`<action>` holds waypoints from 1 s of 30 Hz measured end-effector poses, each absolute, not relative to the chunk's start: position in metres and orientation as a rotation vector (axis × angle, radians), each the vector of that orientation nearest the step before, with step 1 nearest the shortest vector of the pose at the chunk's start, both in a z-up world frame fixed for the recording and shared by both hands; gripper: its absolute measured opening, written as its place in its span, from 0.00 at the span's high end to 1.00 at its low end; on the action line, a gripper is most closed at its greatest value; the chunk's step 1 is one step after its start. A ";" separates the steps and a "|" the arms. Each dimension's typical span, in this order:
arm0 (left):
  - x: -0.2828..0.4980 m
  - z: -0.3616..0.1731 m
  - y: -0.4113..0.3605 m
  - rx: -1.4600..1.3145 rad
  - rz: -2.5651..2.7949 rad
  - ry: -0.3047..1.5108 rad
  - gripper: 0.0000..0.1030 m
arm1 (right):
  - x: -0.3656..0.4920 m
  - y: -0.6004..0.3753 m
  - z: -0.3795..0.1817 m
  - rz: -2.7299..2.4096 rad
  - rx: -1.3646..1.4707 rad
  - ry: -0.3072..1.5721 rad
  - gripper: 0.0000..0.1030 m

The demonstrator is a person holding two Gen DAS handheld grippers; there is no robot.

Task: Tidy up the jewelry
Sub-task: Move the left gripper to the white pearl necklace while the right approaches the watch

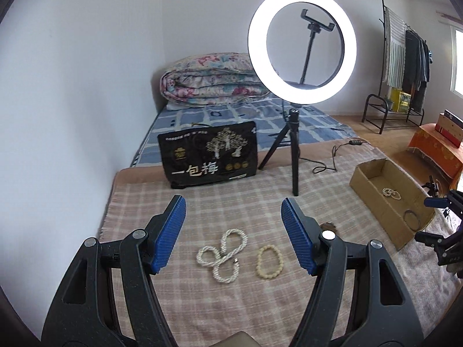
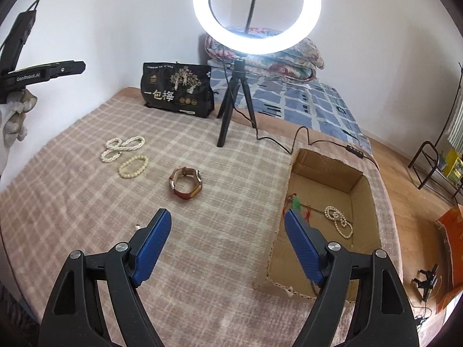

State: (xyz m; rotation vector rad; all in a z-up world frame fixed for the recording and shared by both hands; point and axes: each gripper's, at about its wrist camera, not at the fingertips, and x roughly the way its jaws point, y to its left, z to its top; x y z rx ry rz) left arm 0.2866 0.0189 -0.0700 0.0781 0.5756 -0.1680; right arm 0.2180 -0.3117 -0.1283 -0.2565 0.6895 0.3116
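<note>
My left claw (image 1: 233, 219): wide open and holding nothing. It hangs over the checked blanket (image 1: 202, 202) and points down at the beads, I think so I can pick one up.
My right claw (image 2: 227, 228): wide open too, with nothing in it. One finger is over the blanket and the other is by the edge of the box.
White bead necklace (image 1: 222, 256): it lies in loops on the blanket, right between my left fingers as my camera sees it. Nothing touches it yet.
Cream bead bracelet (image 1: 269, 261): a round ring of beads just beside the necklace. It also waits on the blanket.
Brown bracelet (image 2: 185, 183): it lies by itself, between the bead pile and the box. My right claw is nearer to it, so I guess that one is mine to grab.
Cardboard box (image 2: 357, 182): it sits open on the right side of the blanket. It is where the jewelry goes.
Pearl string in the box (image 2: 338, 221): already put away, next to a small red and green charm (image 2: 295, 202).
How far along: some things are in the box, and three are left outside.
Black snack bag (image 1: 208, 156): it stands farther back, out of the way.
Ring light (image 1: 302, 46): it stands on its little legs behind everything and shines on my work.
</note>
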 end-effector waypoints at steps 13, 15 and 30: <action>0.297 -0.144 0.057 0.032 -0.150 0.747 0.32 | 0.246 -0.266 -0.150 0.436 -0.303 0.765 0.22; 0.301 -0.154 0.057 0.019 -0.158 0.781 0.32 | 0.252 -0.260 -0.154 0.451 -0.312 0.776 0.22; 0.329 -0.226 0.034 0.002 -0.164 0.932 0.32 | 0.294 -0.234 -0.192 0.483 -0.352 0.857 0.22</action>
